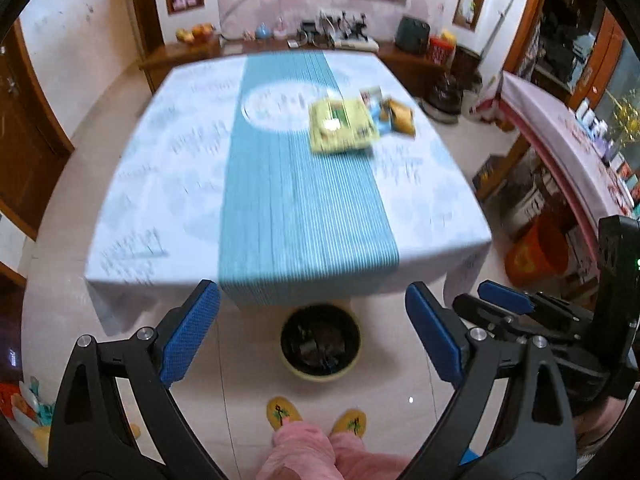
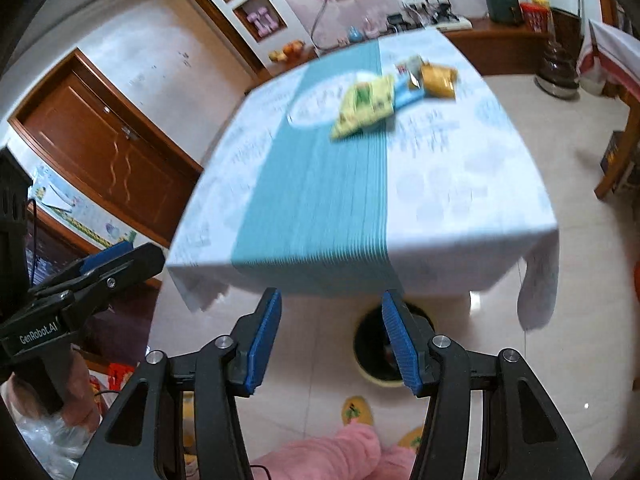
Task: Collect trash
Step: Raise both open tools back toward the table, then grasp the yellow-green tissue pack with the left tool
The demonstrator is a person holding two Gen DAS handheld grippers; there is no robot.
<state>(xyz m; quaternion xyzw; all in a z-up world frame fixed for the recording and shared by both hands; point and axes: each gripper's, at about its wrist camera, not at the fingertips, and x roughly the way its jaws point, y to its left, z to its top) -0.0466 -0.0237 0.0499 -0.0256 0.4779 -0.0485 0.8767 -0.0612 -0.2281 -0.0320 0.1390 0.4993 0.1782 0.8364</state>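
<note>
Here both grippers are hovering off the near edge of the table, empty. Left gripper: fingers standing wide apart. Right gripper: fingers also apart. Wrappers are lying far right on the cloth, yellow one overlapping the orange. Bin is sitting on the floor under the near edge, just beyond the person's slippers.

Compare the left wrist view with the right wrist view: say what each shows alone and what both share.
Left wrist only: an orange bucket on the floor at right, beside a second, pink-covered table.
Right wrist only: a brown wooden door at left.
Both: the table with a yellow wrapper and orange wrapper, the trash bin below its near edge, and both grippers open, left gripper and right gripper.
</note>
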